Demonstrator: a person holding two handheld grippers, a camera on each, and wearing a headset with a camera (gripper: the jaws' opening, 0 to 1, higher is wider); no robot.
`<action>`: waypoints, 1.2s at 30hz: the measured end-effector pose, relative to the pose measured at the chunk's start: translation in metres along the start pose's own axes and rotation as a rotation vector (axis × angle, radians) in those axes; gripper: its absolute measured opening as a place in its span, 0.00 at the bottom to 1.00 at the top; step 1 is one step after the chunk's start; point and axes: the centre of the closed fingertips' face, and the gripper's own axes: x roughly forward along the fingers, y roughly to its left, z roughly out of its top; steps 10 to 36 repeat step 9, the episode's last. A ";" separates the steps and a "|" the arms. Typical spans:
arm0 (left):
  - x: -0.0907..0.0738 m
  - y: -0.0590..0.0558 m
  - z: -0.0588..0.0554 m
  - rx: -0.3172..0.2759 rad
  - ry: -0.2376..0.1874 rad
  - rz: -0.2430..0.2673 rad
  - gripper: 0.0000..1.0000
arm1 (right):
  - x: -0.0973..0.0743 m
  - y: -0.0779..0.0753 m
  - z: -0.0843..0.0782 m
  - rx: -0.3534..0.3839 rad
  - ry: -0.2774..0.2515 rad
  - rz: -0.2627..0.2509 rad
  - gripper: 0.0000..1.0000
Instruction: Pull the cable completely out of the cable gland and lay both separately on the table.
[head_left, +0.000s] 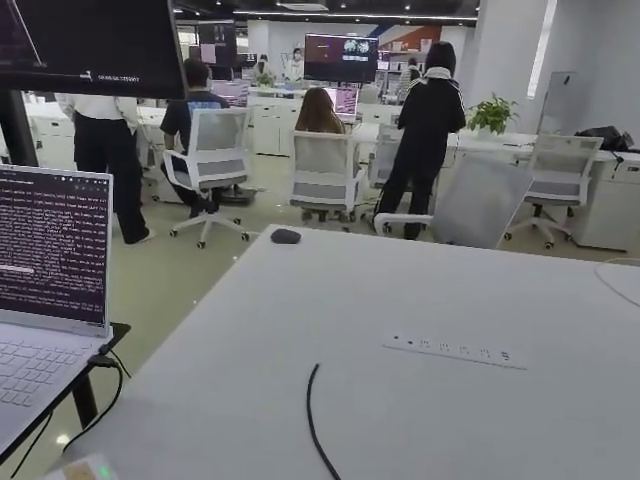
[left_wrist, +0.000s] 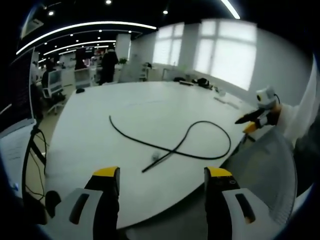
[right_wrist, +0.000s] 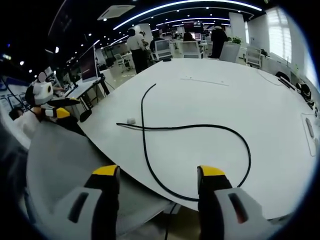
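A long black cable (left_wrist: 131, 138) lies looped and crossing itself on the white table (left_wrist: 150, 107). A small white cable gland (left_wrist: 156, 155) sits on the cable near one end, beside the crossing. My left gripper (left_wrist: 161, 175) is open and empty, held off the table's near edge, well short of the gland. The same cable (right_wrist: 200, 126) and gland (right_wrist: 131, 120) lie ahead of my right gripper (right_wrist: 158, 171), also open and empty, back from the table edge. One cable end (head_left: 312, 420) shows low in the head view.
A grey mesh chair back (right_wrist: 60, 160) stands between the grippers and the table. A white power strip (head_left: 455, 351) and a dark mouse (head_left: 285, 236) lie on the table. A laptop (head_left: 50, 260) stands at the left. People and office chairs are beyond.
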 end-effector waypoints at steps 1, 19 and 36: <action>0.000 0.000 -0.001 -0.003 0.004 0.000 0.69 | 0.001 0.000 0.000 -0.002 0.000 0.001 0.64; 0.001 -0.003 -0.004 -0.006 0.014 -0.020 0.69 | 0.009 -0.001 0.007 -0.012 0.004 0.011 0.64; 0.001 -0.003 -0.004 -0.006 0.014 -0.020 0.69 | 0.009 -0.001 0.007 -0.012 0.004 0.011 0.64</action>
